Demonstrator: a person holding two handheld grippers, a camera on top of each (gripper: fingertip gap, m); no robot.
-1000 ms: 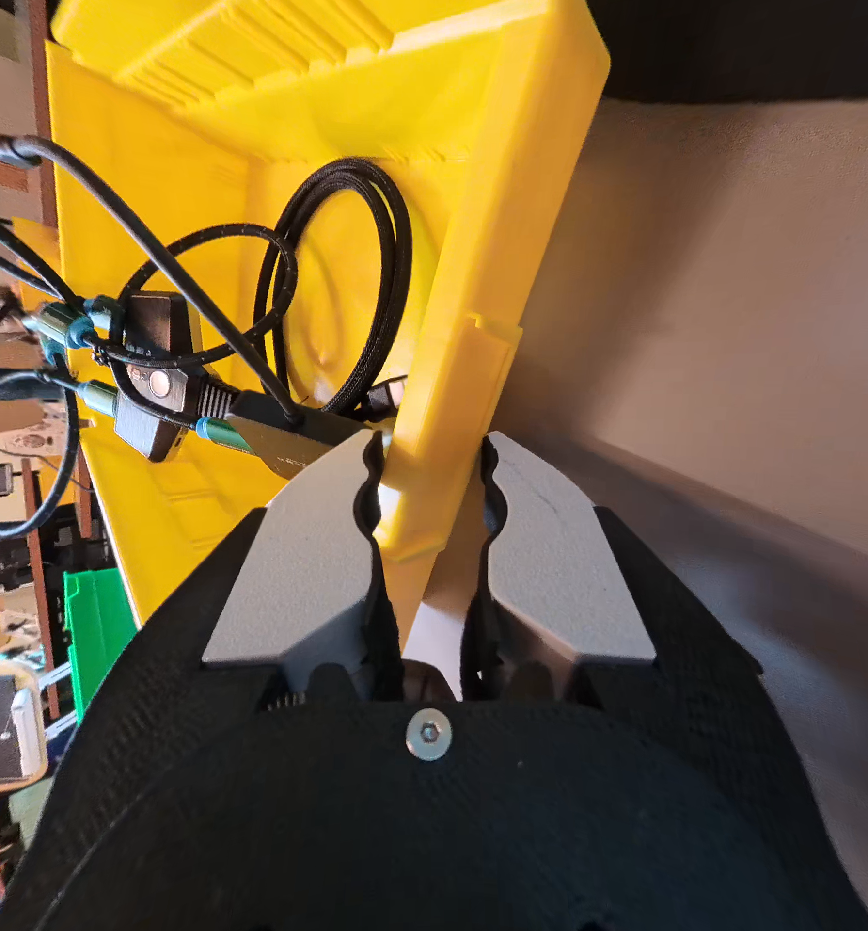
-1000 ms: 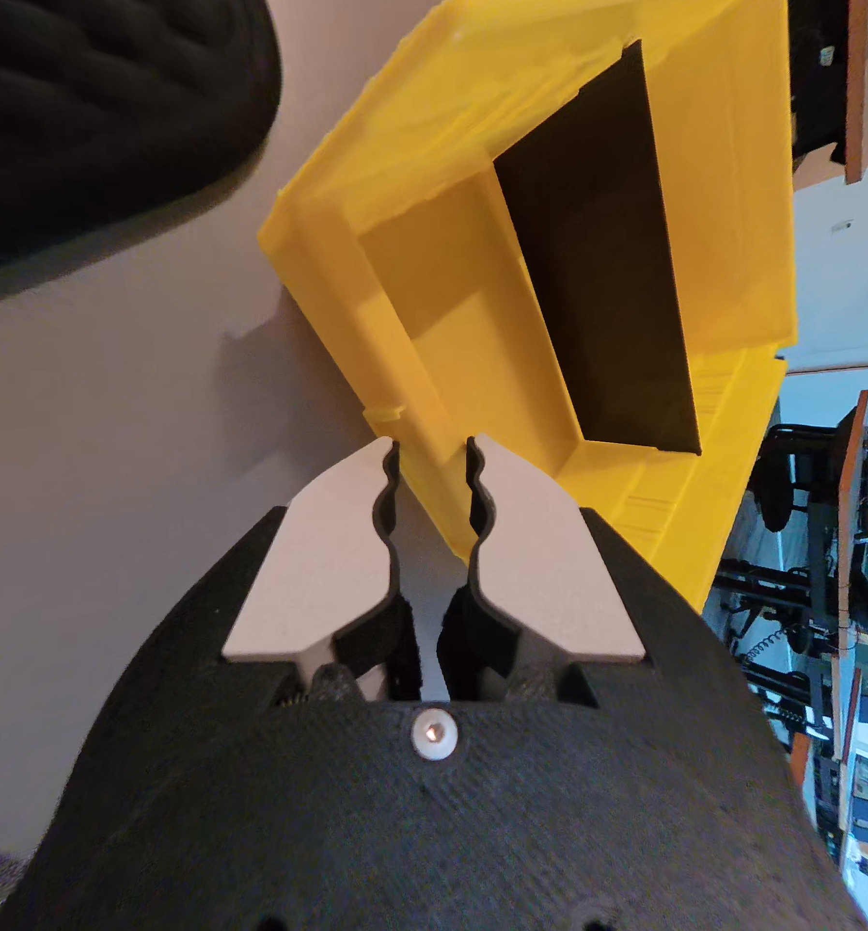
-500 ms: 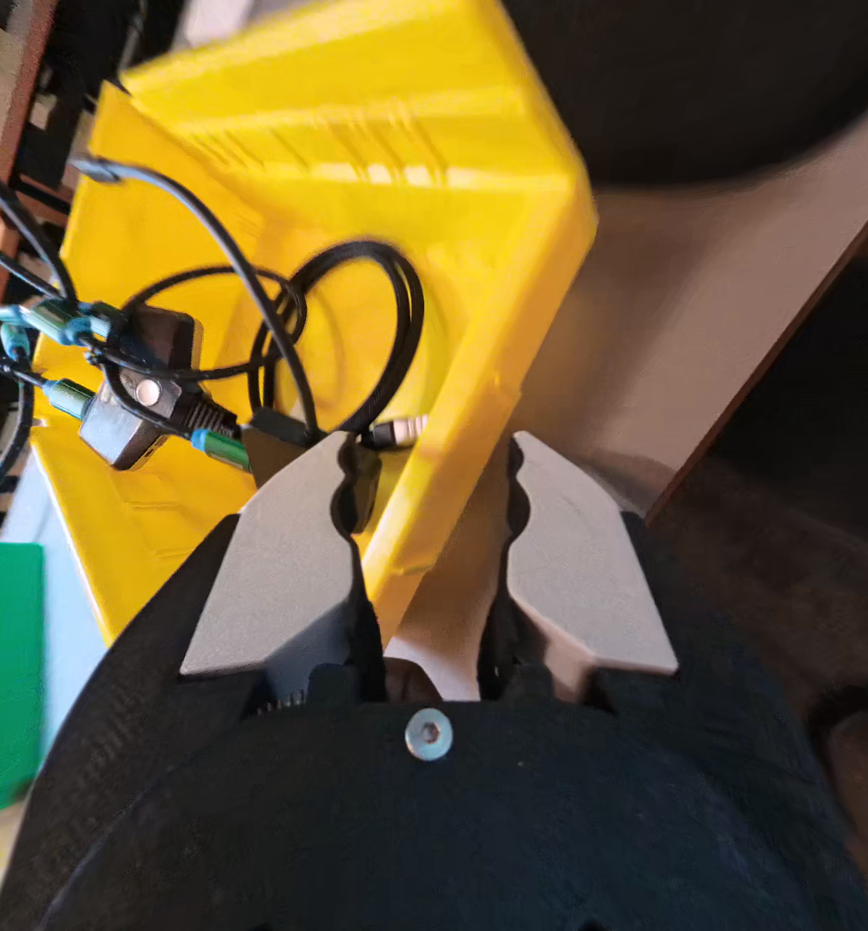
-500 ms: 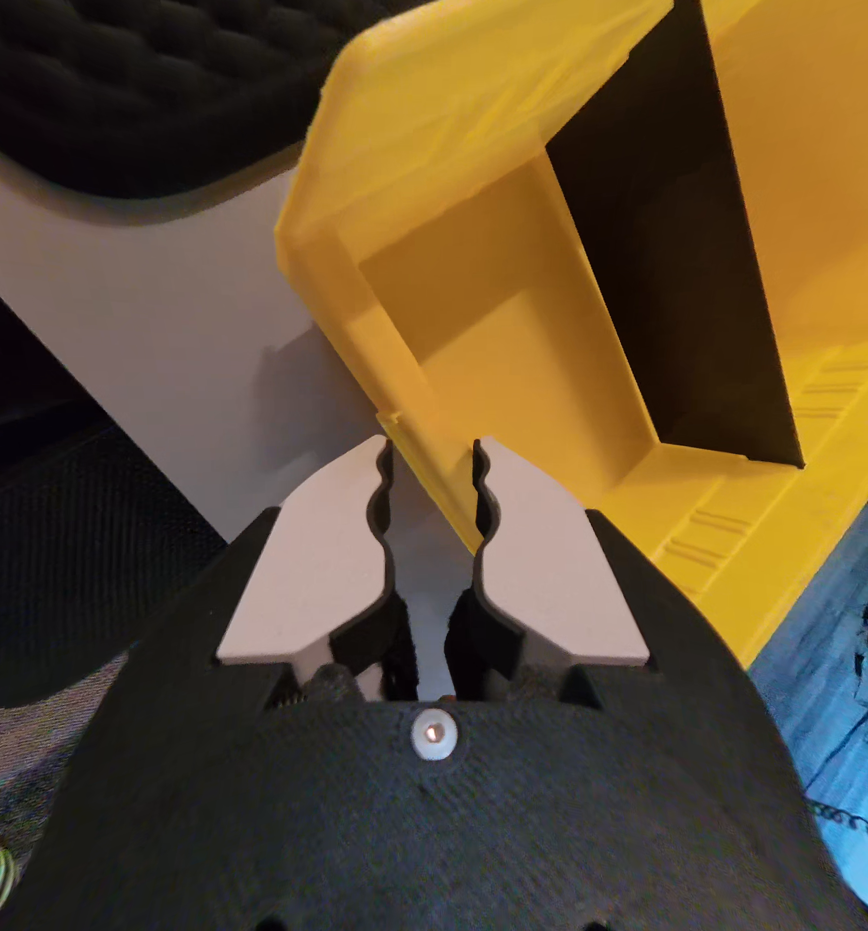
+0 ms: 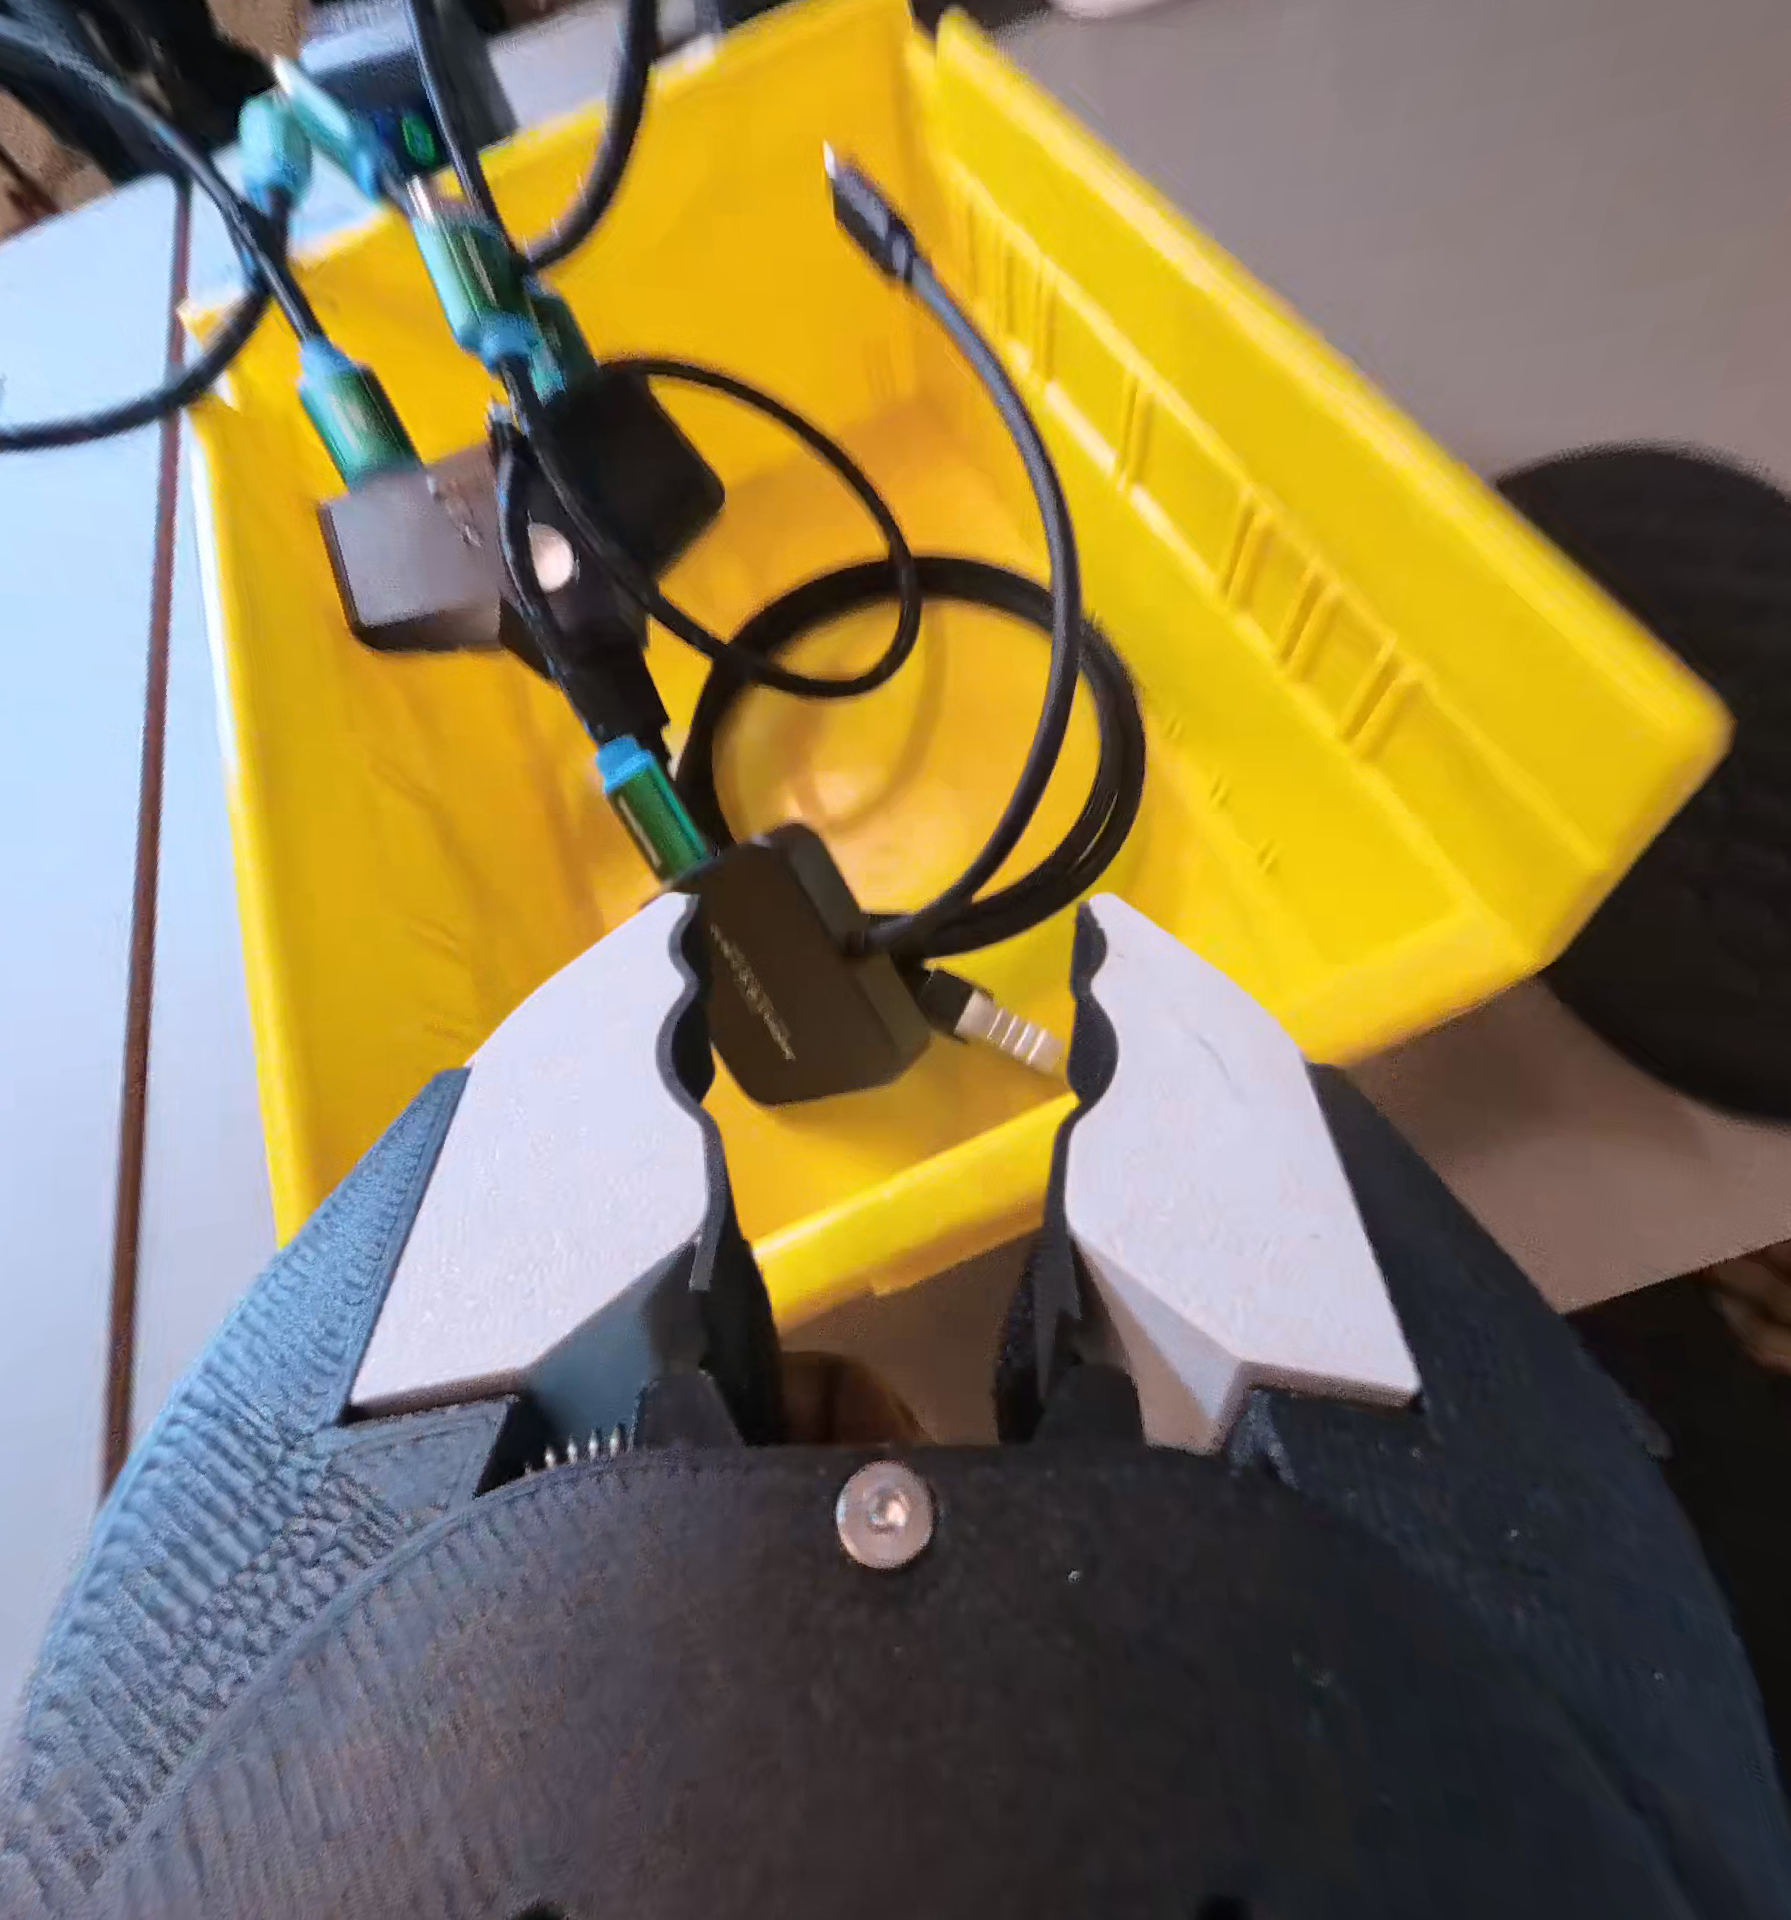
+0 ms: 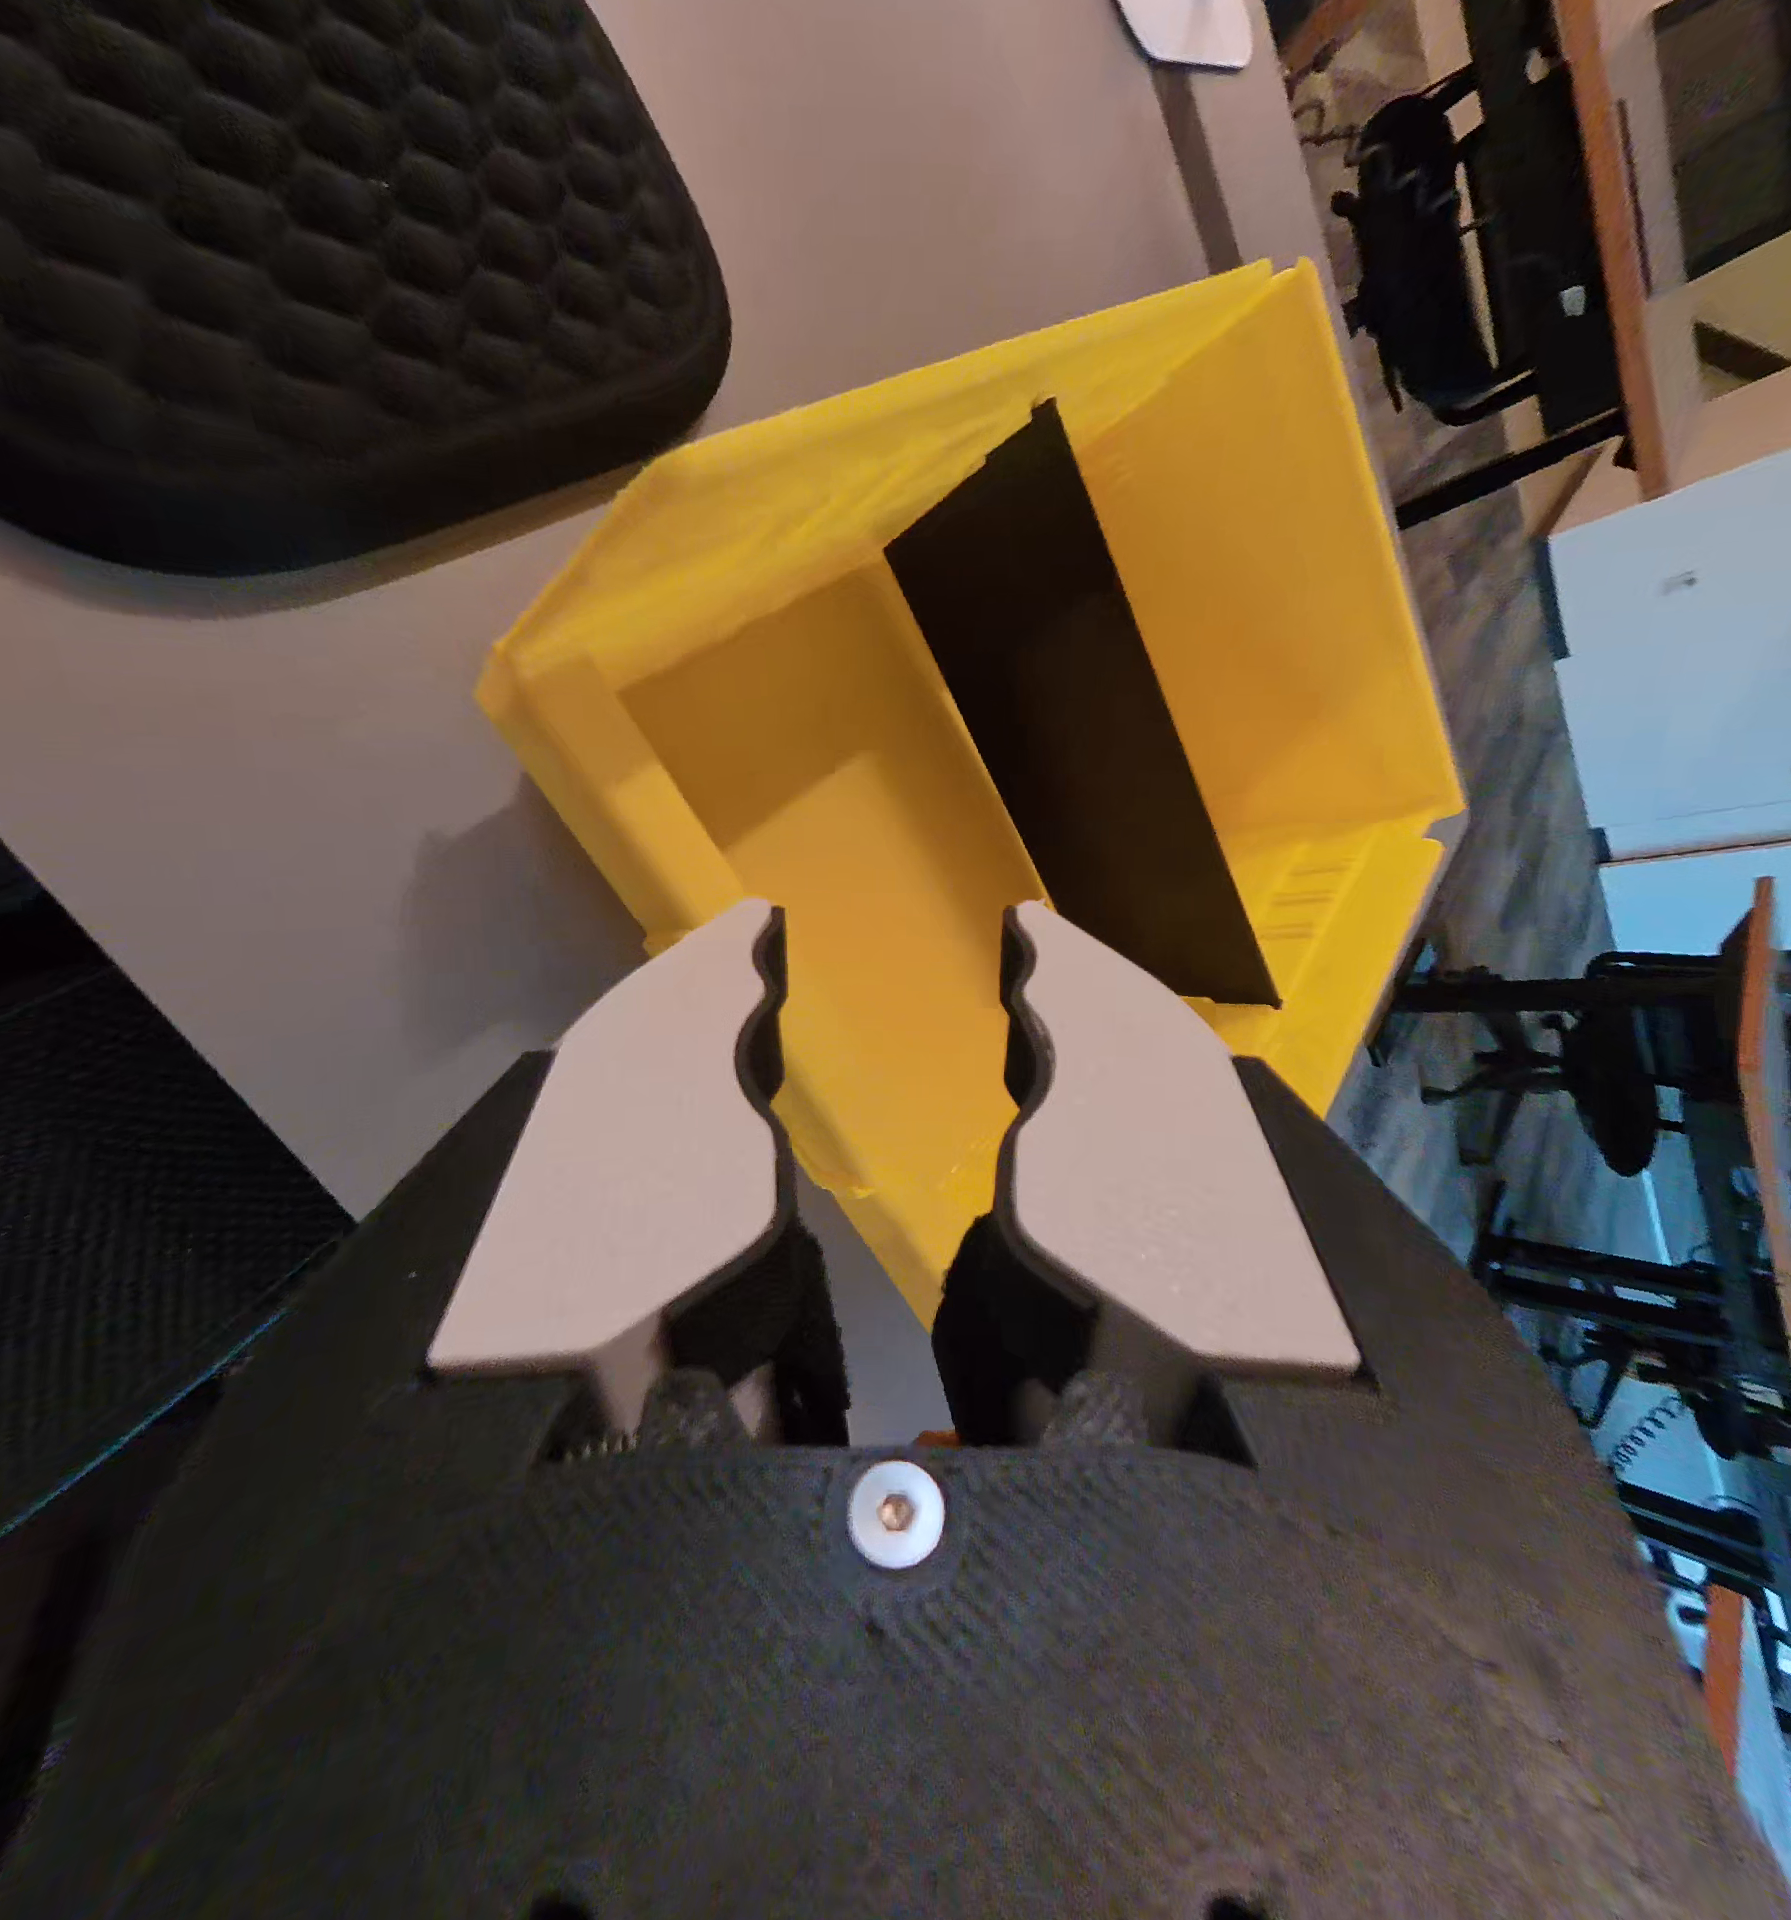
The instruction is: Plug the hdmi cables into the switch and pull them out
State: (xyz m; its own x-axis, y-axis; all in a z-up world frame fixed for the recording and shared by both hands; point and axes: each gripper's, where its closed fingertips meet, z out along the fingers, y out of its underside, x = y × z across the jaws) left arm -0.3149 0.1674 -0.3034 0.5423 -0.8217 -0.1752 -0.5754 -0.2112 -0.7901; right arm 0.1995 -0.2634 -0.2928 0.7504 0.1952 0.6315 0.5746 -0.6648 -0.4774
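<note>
In the left wrist view a yellow bin [image 5: 1286, 623] holds a small black switch [image 5: 808, 997] with a green HDMI plug [image 5: 652, 821] in its far end. A grey box [image 5: 413, 561] and a black box [image 5: 631, 478] farther back also carry green plugs [image 5: 351, 416]. A coiled black cable [image 5: 1109, 748] lies beside the switch. My left gripper [image 5: 880, 935] is open and empty, just above the bin's near wall, with the switch between its fingers. My right gripper [image 6: 893, 920] is open and empty over the near end of a yellow bin [image 6: 1286, 623] with a black divider [image 6: 1057, 727].
The bin stands on a pale table [image 6: 247, 779] close to its edge. A black quilted cushion [image 6: 299, 260] lies on the table beside the bin; it also shows in the left wrist view [image 5: 1753, 779]. Office chairs and desks [image 6: 1597, 1091] stand beyond the table. About 65 cm separates my left fingertips from my right.
Both grippers were shut on the yellow bin's edge; now both have opened and drawn back from it. The bin looks to have come down from a tilt onto the table.
</note>
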